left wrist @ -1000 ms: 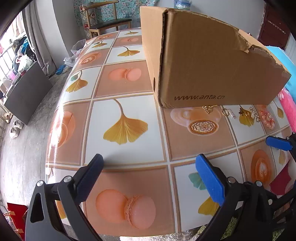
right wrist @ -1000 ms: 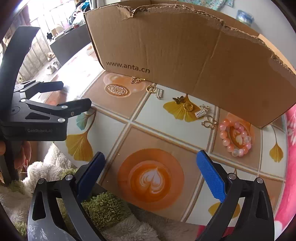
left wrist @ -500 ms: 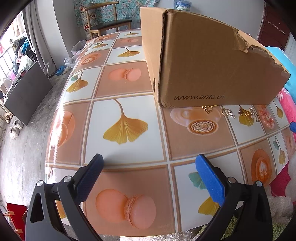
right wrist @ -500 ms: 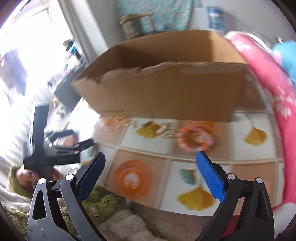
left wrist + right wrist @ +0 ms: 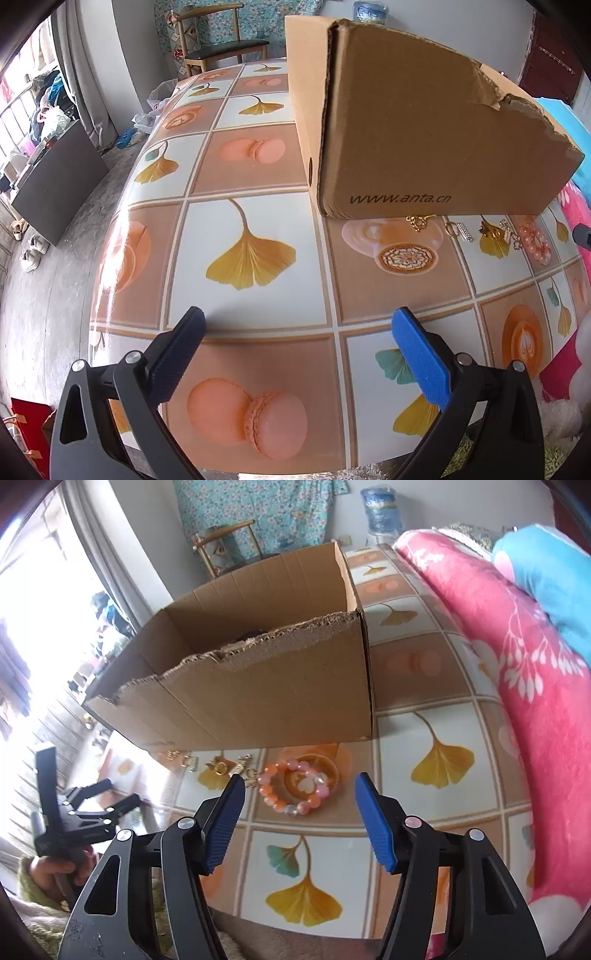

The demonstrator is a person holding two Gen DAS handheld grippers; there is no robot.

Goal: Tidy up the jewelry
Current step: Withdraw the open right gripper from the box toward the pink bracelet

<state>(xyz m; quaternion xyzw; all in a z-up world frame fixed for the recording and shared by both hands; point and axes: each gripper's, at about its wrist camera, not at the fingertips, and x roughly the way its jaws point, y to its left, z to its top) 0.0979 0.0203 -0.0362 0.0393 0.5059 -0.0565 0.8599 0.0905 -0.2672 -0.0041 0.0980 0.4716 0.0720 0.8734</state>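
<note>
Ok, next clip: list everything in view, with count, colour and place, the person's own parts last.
cardboard box: one, brown, open-topped, on the table
bead bracelet: one, pink and orange, in front of the box
small jewelry pieces: several, gold and silver, in a row along the box's base
tablecloth: one, tiled ginkgo and macaron print
chair: one, wooden, beyond the table
left gripper: blue pads, open, empty
right gripper: blue pads, closing, nothing between them

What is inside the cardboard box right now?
Over the torn front edge of the cardboard box, only bare inner walls and one small dark thing show. The front wall hides the floor, so any jewelry inside cannot be seen.
</note>
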